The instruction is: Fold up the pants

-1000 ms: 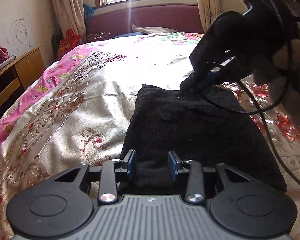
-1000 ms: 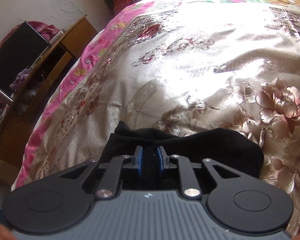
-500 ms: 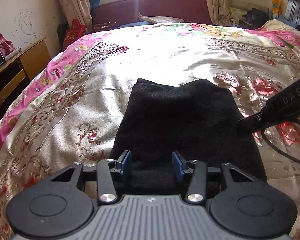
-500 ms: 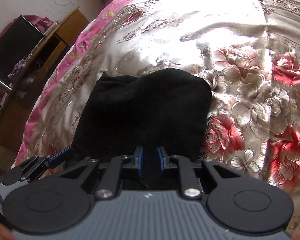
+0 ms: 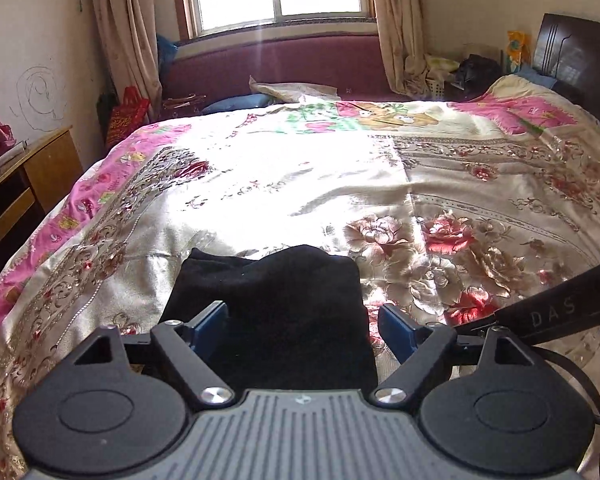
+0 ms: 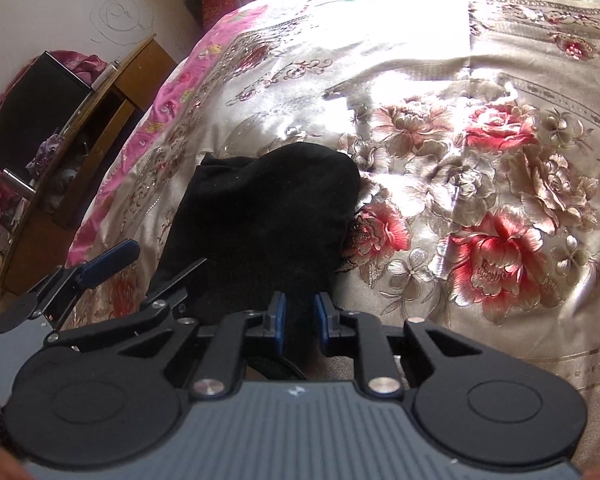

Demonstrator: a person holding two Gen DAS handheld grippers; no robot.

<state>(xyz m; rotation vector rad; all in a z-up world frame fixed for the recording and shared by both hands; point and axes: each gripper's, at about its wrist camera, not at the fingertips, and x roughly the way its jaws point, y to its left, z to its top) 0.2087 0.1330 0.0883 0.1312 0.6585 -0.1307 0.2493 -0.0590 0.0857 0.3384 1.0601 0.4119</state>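
On floral bedspread (image 5: pixel 228 200), folded black pants (image 5: pixel 272 308), left tool (image 5: pixel 304 326) opening, empty, right tool (image 6: pixel 300 318) narrow, empty

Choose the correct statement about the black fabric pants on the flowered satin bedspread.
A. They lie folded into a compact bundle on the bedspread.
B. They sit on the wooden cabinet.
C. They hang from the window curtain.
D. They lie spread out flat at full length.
A: the black fabric pants lie as a short, thick bundle on the flowered satin bedspread, with no legs stretched out.
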